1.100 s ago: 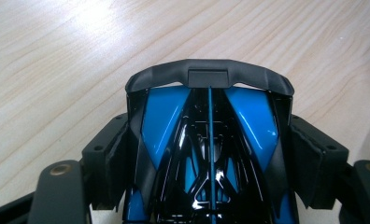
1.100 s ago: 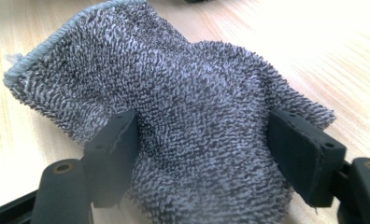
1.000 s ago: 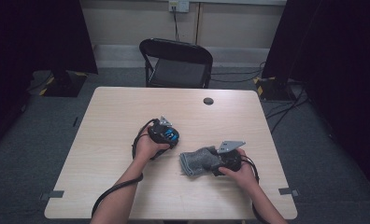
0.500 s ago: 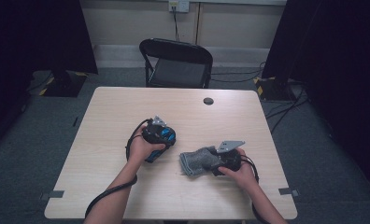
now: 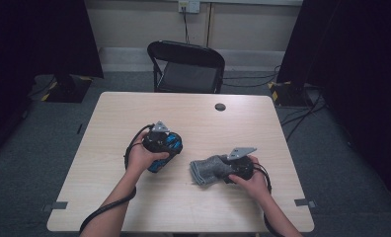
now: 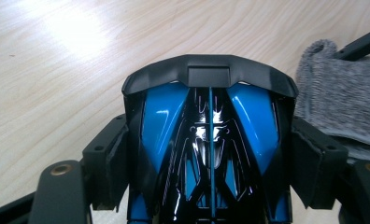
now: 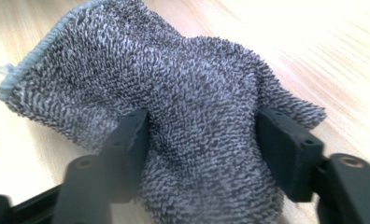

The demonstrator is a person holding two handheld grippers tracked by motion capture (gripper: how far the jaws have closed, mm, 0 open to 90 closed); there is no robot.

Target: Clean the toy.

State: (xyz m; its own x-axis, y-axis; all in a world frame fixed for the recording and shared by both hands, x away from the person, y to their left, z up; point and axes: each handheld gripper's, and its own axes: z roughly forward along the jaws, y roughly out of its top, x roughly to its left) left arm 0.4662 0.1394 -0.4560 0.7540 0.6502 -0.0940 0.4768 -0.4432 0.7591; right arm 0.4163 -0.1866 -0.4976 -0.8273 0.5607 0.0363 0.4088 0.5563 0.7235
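Pale wooden table (image 5: 109, 197) with a black folding chair (image 5: 186, 66) behind it and a small dark disc (image 5: 220, 106) near its far edge. Left gripper (image 5: 165, 150), left of centre, clamps a glossy blue-and-black object (image 6: 210, 140) between both jaws. Right gripper (image 5: 218, 169) pinches a bunched grey terry cloth (image 7: 192, 107), which rests on the tabletop just right of centre, near the blue-and-black object.

The left gripper (image 5: 160, 148), clamped on the blue and black object (image 5: 165, 148), is drawing back from the chair (image 5: 186, 66) toward the near table edge and seemingly edging away from the grey cloth (image 5: 209, 170). The person's left forearm (image 5: 115, 197) is swinging outward with it.
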